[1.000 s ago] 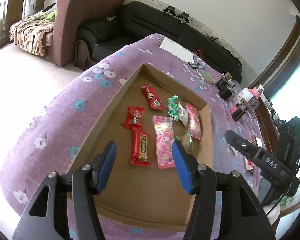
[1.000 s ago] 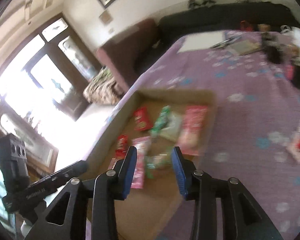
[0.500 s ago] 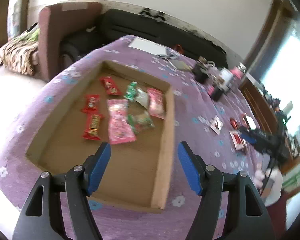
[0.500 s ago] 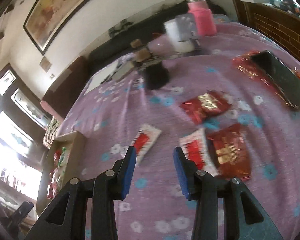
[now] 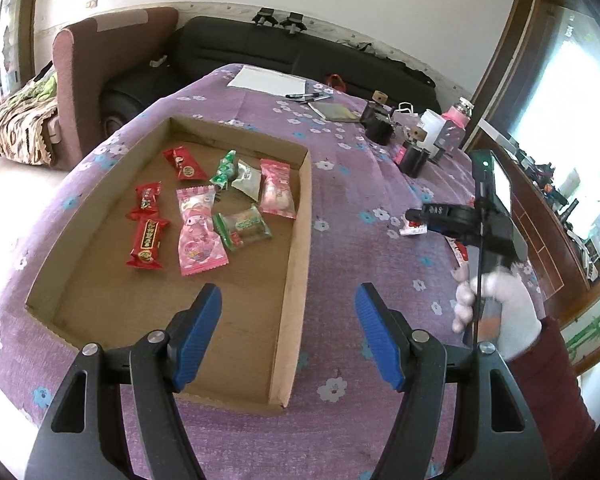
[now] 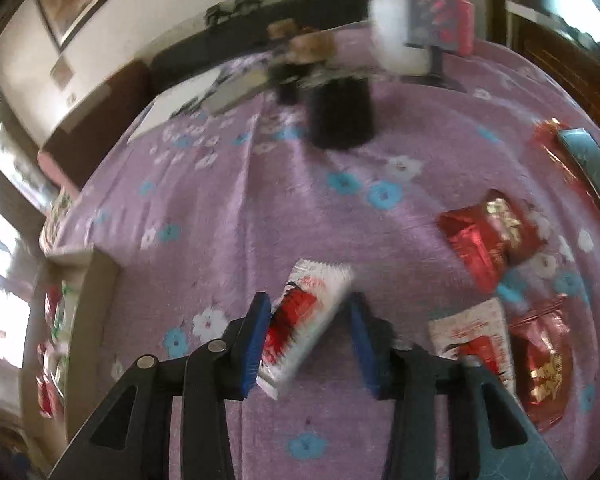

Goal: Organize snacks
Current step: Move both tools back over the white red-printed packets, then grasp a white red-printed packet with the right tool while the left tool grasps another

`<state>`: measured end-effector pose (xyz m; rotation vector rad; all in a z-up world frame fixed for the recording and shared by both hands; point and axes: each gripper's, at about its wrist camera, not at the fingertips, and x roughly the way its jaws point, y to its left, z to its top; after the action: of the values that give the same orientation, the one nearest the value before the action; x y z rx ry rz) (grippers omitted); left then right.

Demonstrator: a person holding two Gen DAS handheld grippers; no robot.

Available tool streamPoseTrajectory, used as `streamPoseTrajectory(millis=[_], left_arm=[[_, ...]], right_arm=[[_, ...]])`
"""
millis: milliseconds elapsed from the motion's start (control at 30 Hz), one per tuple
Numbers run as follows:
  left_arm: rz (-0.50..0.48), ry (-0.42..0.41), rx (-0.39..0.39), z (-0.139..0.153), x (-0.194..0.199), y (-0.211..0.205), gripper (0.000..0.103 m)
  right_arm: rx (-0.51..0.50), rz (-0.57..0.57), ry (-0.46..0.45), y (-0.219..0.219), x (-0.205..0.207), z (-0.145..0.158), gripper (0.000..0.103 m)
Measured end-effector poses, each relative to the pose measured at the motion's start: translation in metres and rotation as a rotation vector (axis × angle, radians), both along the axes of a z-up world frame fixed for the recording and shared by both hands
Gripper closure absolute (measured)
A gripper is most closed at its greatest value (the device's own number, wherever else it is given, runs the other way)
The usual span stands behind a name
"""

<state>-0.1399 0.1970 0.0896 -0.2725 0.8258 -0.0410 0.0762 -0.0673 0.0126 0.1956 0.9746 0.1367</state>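
Snack [image 6: 306,322] lay on the desk [image 6: 228,216] between the right gripper's [image 6: 306,342] spread fingers; pinching, then carrying to the box [image 5: 296,264], looked next. Left gripper [image 5: 288,334] hovered, fingers spread.

Shallow brown cardboard tray [image 5: 300,216]: eight wrapped snacks, comprising three red [image 5: 148,238], two pink [image 5: 199,230], two green [image 5: 242,227] and one pale [image 5: 247,179]. Purple flowered bench cloth [image 6: 236,208]: two white-and-red packets [image 6: 306,312], two red foil packets [image 6: 488,236].
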Motion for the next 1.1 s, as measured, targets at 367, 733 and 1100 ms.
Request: streamPoseTrajectory(millis=[367,733,1100], left_arm=[[-0.075,0.029,-0.033,-0.011,0.003,-0.022,0.034],[-0.188,0.042,0.045,-0.018,0.010,-0.067,0.034],[-0.507,0.029,0.361,-0.038,0.054,-0.152,0.034]], right_arm=[[0.243,0.368,0.063,0.028,-0.094,0.004,0.085],[-0.130,0.050,-0.163,-0.071,-0.082,0.025,0.054],[-0.102,0.102,-0.111,-0.068,-0.064,0.003,0.073]])
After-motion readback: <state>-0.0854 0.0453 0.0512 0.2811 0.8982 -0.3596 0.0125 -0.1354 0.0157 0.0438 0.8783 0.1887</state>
